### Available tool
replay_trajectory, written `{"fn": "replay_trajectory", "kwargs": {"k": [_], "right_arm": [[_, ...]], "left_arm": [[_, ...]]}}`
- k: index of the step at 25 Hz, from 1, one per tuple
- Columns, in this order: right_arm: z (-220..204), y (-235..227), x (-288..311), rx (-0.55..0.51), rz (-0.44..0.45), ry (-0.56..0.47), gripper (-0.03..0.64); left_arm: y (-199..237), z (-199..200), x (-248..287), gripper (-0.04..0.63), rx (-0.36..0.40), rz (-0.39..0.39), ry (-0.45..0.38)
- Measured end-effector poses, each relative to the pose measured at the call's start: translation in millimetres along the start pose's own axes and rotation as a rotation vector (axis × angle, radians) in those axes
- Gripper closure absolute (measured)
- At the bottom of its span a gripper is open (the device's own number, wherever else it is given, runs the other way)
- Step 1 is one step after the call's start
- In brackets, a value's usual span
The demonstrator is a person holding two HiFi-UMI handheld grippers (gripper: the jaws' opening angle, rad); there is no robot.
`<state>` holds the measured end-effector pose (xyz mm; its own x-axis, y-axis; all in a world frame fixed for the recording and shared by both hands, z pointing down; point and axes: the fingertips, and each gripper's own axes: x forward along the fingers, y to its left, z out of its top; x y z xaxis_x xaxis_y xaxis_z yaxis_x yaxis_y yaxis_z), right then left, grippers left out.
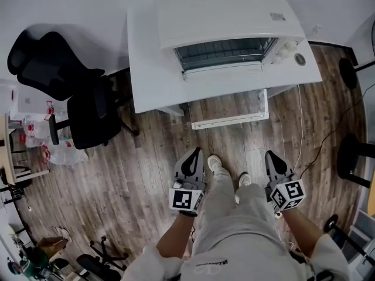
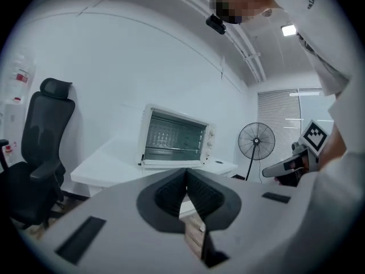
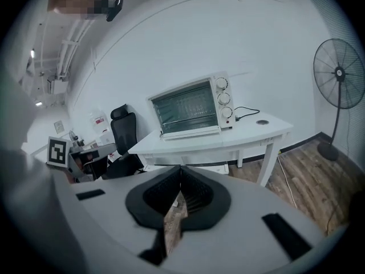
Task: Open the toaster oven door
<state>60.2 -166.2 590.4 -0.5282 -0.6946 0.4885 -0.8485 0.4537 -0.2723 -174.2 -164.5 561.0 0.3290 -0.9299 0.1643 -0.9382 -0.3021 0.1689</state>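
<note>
The white toaster oven [image 1: 225, 16] stands on a white table [image 1: 146, 69], its glass door [image 1: 225, 52] closed and its knobs on the right. It also appears ahead in the left gripper view as the oven [image 2: 174, 138] and in the right gripper view as the oven [image 3: 191, 108]. Both grippers hang well short of the table, over the wooden floor, on either side of the person's legs. My left gripper [image 1: 195, 153] is shut, with nothing between its pads [image 2: 171, 193]. My right gripper [image 1: 270, 156] is shut and empty too, its pads [image 3: 197, 193] meeting at the tip.
A black office chair [image 1: 64, 92] stands left of the table. A white shelf frame [image 1: 229, 120] sits under the table's front edge. A cable [image 1: 302, 133] trails on the floor at the right, near black stool bases [image 1: 354, 157]. A standing fan [image 3: 339, 73] is right of the table.
</note>
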Motion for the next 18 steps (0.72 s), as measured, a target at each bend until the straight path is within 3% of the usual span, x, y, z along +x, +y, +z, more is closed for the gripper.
{"fn": "replay_trajectory", "kwargs": {"k": [11,18], "right_arm": [[21.0,13.0,-66.7,-0.052,0.050,-0.107,0.600],[37.5,20.0,-142.2,-0.079,0.117,-0.219,0.600]], "left_arm": [[-52.8,46.1,-49.2,0.588,0.027,0.042,-0.118],[-121.7,68.2,-106.6,0.588,0.041,0.073,-0.174]]}}
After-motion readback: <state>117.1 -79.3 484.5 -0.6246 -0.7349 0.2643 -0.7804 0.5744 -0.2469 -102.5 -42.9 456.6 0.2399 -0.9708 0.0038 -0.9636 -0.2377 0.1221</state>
